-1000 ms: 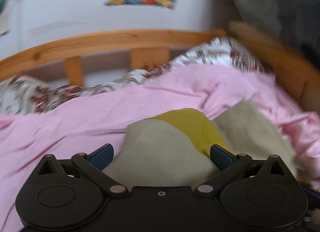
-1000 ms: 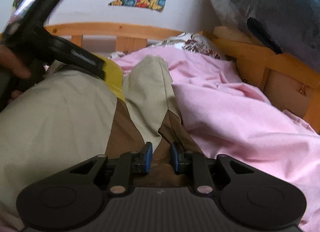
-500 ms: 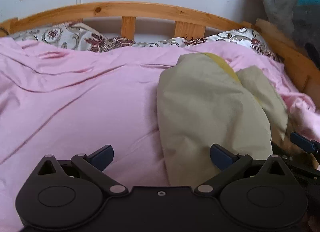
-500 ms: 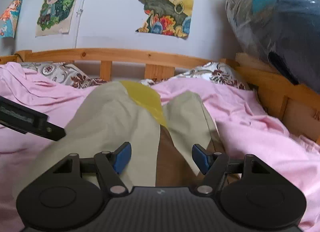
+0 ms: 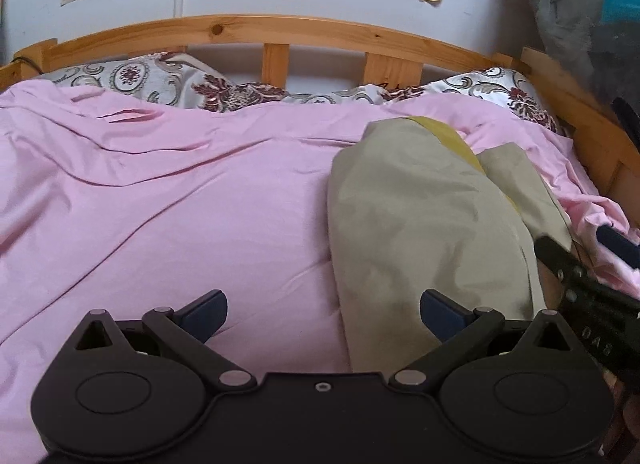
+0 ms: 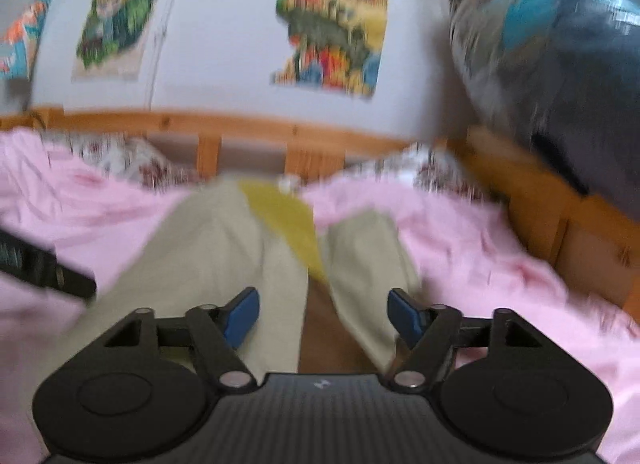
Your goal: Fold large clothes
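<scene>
two grippers, both spread wide, holding nothing: left gripper [image 5: 323, 312] and right gripper [image 6: 323, 314]. one khaki garment [image 5: 420, 224], folded lengthwise, lies on the right side of one pink sheet [image 5: 180, 216]. risk: loose yellow layer [image 6: 288, 220] slips out and the fold skews if only the top ply is pinched. right view is blurred.

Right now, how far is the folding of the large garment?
Done: the beige garment lies folded lengthwise on the pink sheet, a yellow panel showing at its far end. In hand: nothing; the left gripper and right gripper are both open. Left: probably a crosswise fold.
</scene>
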A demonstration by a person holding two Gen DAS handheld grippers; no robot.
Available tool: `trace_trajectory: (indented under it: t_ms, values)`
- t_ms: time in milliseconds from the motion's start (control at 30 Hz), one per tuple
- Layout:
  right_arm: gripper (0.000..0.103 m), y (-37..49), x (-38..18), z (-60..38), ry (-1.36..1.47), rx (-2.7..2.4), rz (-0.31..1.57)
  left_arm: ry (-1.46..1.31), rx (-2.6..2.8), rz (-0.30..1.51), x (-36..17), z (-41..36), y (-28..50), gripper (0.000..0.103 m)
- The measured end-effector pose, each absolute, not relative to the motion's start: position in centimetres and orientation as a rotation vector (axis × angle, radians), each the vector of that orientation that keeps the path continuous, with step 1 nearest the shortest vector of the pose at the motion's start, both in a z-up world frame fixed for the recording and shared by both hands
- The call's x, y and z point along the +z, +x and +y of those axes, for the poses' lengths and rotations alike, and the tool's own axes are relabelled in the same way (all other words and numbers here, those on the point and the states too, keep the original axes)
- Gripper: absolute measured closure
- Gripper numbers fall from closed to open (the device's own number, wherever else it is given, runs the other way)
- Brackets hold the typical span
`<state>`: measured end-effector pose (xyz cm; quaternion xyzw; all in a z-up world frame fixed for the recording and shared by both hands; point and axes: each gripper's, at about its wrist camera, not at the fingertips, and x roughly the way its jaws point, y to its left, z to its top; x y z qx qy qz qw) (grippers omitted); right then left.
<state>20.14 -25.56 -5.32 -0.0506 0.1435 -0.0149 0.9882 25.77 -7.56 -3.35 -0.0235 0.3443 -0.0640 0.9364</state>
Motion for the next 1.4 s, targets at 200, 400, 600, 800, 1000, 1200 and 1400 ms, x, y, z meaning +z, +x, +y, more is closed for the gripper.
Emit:
trace_trajectory:
  t_ms: [200,400,600,800,1000,1200,1400]
  values:
    - [0.02,22.4,-5.5,-23.6,-0.13,-0.003,0.31,-0.048,-0.103,0.721,-3.5,-6.1,25.9,0.001]
    - [0.02,23.5,-8.4,-23.4,-0.116,-0.03,0.372,-0.052,-0.084,0.732,-3.6,-5.0,26.1,0.001]
    - [0.02,23.9,-9.4,-22.7,-0.155,-0.051,0.377,-0.081,-0.083,0.72,-3.1,-5.0,25.7,0.001]
    - [0.017,22.7,-6.0,-25.2,-0.062,0.034,0.348,-0.212,-0.236,0.692,-3.3,-5.1,24.4,0.001]
    - [0.009,27.7,-2.1,-27.5,-0.063,0.158,0.31,-0.22,-0.451,0.682,-4.2,-7.1,24.6,0.001]
    - [0.009,36.6,-2.6,-26.3,-0.165,0.301,0.338,-0.19,-0.465,0.786,-6.1,-8.9,27.4,0.001]
    - [0.001,38.8,-6.6,-25.4,-0.25,0.271,0.384,-0.259,-0.529,0.831,-8.0,-8.5,28.8,0.001]
